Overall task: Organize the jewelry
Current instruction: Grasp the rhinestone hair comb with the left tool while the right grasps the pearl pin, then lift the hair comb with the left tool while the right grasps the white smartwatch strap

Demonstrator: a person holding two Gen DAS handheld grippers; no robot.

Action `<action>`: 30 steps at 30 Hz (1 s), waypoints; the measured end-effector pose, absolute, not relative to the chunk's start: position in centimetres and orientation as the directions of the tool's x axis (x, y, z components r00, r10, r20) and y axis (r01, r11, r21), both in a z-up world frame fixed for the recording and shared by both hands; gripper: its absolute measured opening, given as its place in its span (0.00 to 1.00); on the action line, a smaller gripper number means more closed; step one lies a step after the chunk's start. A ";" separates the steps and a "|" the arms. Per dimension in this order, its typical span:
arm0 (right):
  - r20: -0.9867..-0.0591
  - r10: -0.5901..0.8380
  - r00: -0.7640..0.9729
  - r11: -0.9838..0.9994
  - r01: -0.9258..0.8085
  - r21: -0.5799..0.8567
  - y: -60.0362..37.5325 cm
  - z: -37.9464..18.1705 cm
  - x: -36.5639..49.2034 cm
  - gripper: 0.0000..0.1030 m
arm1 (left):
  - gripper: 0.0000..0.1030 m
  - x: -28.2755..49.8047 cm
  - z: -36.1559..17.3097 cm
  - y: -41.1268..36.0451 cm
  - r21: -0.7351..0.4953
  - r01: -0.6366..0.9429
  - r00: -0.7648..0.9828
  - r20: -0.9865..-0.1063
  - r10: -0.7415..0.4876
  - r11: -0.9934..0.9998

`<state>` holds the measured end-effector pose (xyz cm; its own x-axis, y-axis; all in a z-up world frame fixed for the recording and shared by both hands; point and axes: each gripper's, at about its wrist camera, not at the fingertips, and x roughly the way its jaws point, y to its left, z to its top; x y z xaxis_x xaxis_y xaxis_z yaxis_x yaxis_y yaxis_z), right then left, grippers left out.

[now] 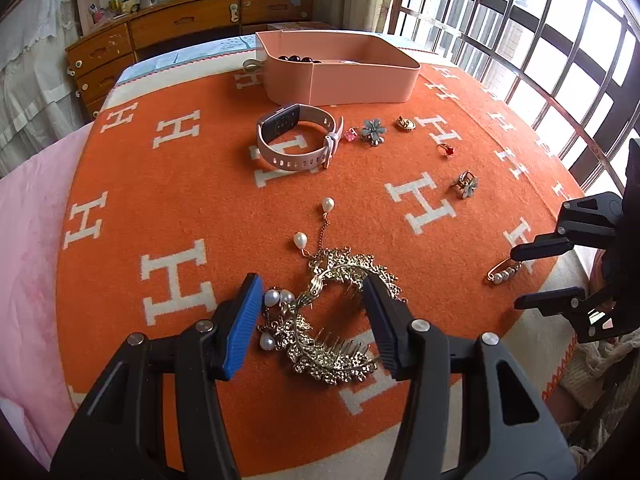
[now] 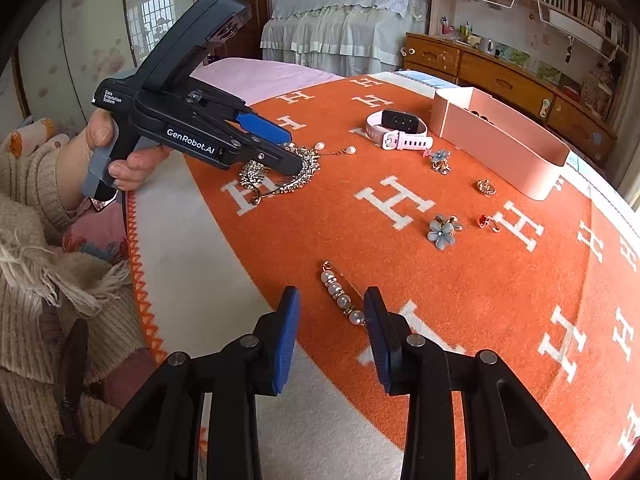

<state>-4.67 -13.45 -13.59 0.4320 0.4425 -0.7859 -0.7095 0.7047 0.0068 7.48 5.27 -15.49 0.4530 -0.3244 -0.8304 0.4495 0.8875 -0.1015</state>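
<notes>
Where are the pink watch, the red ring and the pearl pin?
pink watch (image 1: 280, 118), left wrist view, on its dark screen.
red ring (image 2: 483, 220), right wrist view, on its red stone.
pearl pin (image 2: 343, 301), right wrist view, on a middle pearl.

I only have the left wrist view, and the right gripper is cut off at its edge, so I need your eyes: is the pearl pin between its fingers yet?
Observer: Yes. The pearl pin lies on the blanket between the right gripper fingers, and neither seems to press it.
Operator: How is it lined up?
Observer: Lengthwise along the gap, ring end pointing away from the gripper.
Operator: And my left gripper's tips?
Observer: The left gripper has its tips down at the gold hair comb, which lies flat.
</notes>
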 end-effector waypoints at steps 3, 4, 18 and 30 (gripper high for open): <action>-0.787 0.412 0.459 0.719 -0.695 -0.029 -13.2 -13.7 -4.4 0.23 | 0.48 7.5 -15.5 5.2 -0.099 0.451 0.453 -0.831 -0.323 0.887; -0.786 0.411 0.462 0.724 -0.690 -0.027 -13.2 -13.7 -4.2 0.22 | 0.48 7.5 -15.5 5.2 -0.098 0.450 0.453 -0.831 -0.322 0.888; -0.797 0.384 0.466 0.803 -0.595 0.039 -14.1 -14.0 -1.7 0.18 | 0.11 7.6 -15.4 4.9 -0.071 0.376 0.465 -0.848 -0.255 0.924; -0.781 0.435 0.448 0.805 -0.581 0.116 -12.7 -11.5 0.0 0.18 | 0.08 8.6 -14.1 6.3 -0.153 0.277 0.462 -0.845 -0.271 0.949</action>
